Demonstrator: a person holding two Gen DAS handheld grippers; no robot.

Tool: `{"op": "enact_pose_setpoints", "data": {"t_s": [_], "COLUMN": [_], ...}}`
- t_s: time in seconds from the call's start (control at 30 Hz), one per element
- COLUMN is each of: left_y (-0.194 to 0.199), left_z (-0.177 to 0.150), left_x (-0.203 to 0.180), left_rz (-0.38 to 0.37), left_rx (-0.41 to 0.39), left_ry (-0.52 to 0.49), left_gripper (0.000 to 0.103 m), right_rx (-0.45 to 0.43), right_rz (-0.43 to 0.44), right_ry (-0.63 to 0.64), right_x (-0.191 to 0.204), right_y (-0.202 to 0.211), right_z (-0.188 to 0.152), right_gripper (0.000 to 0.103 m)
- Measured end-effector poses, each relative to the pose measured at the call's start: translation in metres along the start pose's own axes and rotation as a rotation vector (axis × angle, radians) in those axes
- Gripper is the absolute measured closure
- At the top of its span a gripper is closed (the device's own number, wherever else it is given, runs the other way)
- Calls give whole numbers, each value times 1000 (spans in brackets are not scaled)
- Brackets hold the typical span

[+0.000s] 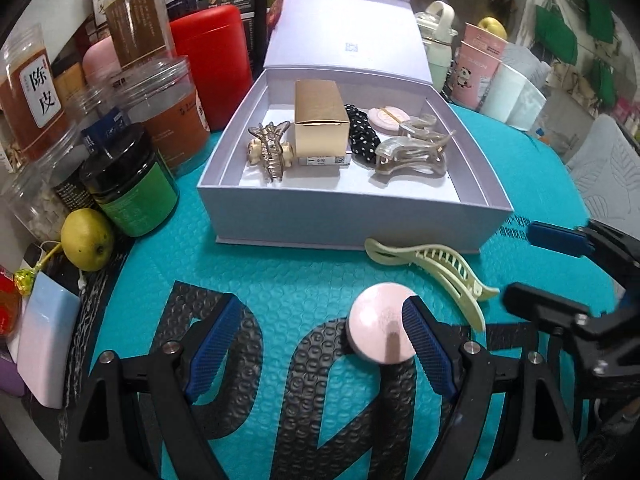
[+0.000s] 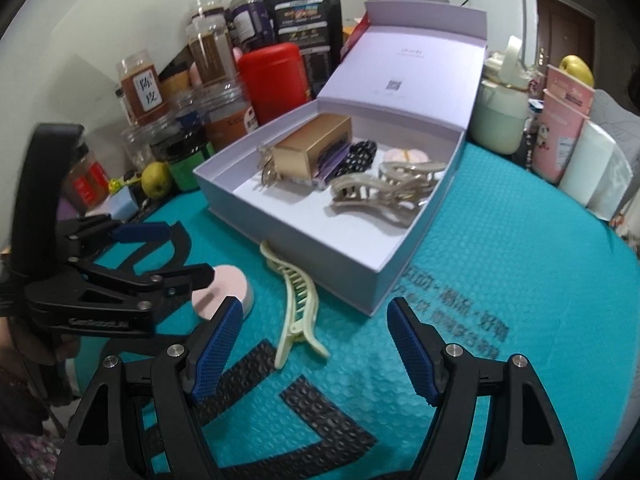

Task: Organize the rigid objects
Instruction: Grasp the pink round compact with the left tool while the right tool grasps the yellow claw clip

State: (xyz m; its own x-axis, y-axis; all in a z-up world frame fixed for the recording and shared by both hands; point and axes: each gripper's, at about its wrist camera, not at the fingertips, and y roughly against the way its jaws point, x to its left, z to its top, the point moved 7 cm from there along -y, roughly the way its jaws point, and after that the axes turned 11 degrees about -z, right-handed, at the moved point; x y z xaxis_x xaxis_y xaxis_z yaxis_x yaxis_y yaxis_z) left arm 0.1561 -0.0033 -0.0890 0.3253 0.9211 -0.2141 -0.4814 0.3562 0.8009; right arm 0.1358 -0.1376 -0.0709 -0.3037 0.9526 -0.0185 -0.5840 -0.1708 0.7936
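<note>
A pink round disc [image 1: 378, 326] lies on the teal mat between my left gripper's [image 1: 320, 344] open jaws, close against the right pad [image 1: 426, 344]. A pale yellow hair clip [image 1: 436, 268] lies just beyond it, in front of the open lavender box [image 1: 352, 216]. The box holds a gold carton [image 1: 320, 120], claw clips, a dotted scrunchie and a pink compact. In the right wrist view my right gripper [image 2: 316, 344] is open, low over the mat, with the hair clip [image 2: 296, 300] just ahead of its pads. The left gripper [image 2: 188, 250] straddles the disc [image 2: 228, 284] at the left.
Jars [image 1: 160, 112], a red canister [image 1: 216, 64] and a lemon [image 1: 88, 240] crowd the mat's left edge. A pale bottle [image 2: 500, 120], pink cartons [image 2: 560, 136] and white cups stand at the back right. The box lid [image 2: 404, 64] stands raised behind.
</note>
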Motion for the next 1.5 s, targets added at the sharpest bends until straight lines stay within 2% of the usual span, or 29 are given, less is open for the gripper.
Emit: {"op": "enact_pose_setpoints", "data": {"t_s": [0.1, 0.33, 0.47, 0.53, 0.8, 1.17, 1.37, 1.47, 1.5], "left_y": [0, 1, -3, -5, -13, -32, -35, -34, -34], "left_z": [-5, -12, -11, -10, -13, -16, -14, -15, -15], "left_x": [-2, -1, -1, -4, -24, -24, -26, -27, -28], "left_rz": [-4, -46, -79, -88, -154, -133, -90, -67, -59], "left_rx": [11, 16, 17, 13, 23, 50, 34, 11, 8], "left_ry": [-15, -9, 5, -3, -23, -33, -63, -63, -70], "left_gripper": [20, 20, 20, 20, 20, 23, 27, 42, 49], "right_rx": [27, 81, 102, 111, 127, 169, 177, 170, 169], "right_rz": [-11, -2, -9, -3, -32, -72, -76, -76, -79], "right_ry": [13, 24, 30, 35, 35, -10, -38, -63, -69], "right_x": [4, 10, 11, 11, 6, -4, -3, -5, -5], "right_y": [-11, -31, -40, -41, -28, -2, 10, 11, 11], "right_z": [-5, -10, -11, -13, -27, -63, -74, -76, -76], "right_gripper": [29, 45, 66, 72, 74, 74, 74, 73, 69]}}
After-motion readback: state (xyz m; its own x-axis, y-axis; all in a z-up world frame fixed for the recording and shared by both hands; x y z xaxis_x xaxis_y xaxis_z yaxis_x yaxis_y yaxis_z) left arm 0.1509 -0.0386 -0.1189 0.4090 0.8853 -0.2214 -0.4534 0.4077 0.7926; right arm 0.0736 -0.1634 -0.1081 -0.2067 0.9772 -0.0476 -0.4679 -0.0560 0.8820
